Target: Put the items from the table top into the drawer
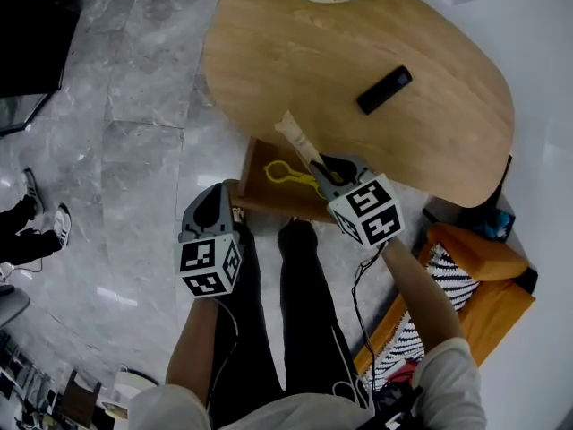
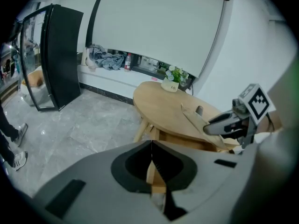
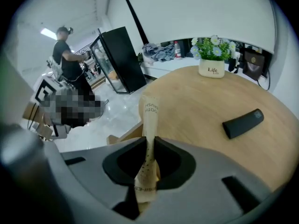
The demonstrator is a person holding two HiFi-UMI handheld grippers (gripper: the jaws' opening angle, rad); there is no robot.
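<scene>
Right gripper [image 1: 321, 167], clamped on a long toothbrush packet [image 1: 294, 135], hangs over the open drawer [image 1: 252, 174]; left gripper [image 1: 215, 197], closed and empty, waits beside it.

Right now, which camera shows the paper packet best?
The right gripper view. There the packet is close and big, pinched in the right tool, and you can see its print. The head view shows the packet small, from above. The left gripper view shows the packet small and side-on.
</scene>
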